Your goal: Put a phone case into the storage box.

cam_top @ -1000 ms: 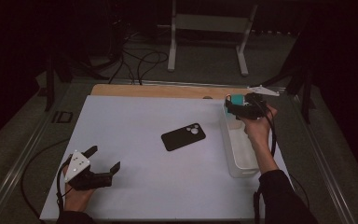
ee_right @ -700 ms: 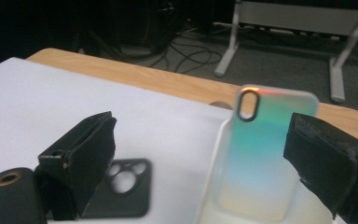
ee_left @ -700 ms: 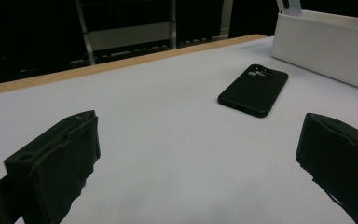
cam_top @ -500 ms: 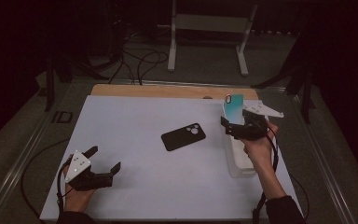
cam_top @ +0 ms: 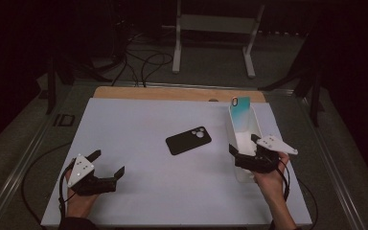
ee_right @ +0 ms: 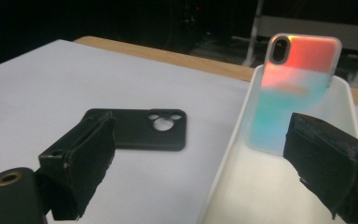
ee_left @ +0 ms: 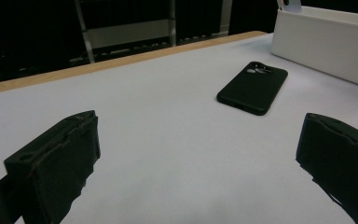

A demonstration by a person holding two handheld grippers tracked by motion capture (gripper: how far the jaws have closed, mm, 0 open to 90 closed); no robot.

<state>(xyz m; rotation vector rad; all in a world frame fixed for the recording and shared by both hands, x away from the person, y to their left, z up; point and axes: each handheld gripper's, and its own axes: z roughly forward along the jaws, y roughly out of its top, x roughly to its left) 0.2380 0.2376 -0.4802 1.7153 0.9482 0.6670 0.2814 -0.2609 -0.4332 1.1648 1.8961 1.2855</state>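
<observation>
Two grippers are held low at the near edge of the white table (cam_top: 139, 120), each in one of the person's hands. Left gripper (cam_top: 106, 167): jaws spread wide, nothing between them, set just above the bare tabletop. Right gripper (cam_top: 242, 150): jaws likewise parted and empty, positioned over the near end of a white rectangular bin (cam_top: 235, 136), with the grey three-cornered plate seen on top. Black phone case (cam_top: 188, 140): laid flat, camera cut-outs upward, ahead and to the right of the left gripper, ahead and to the left of the right one, just beside the bin. Iridescent teal-to-orange phone case (ee_right: 294, 88): stood upright against the bin's far wall, directly ahead of the right gripper, well apart from its jaws.
</observation>
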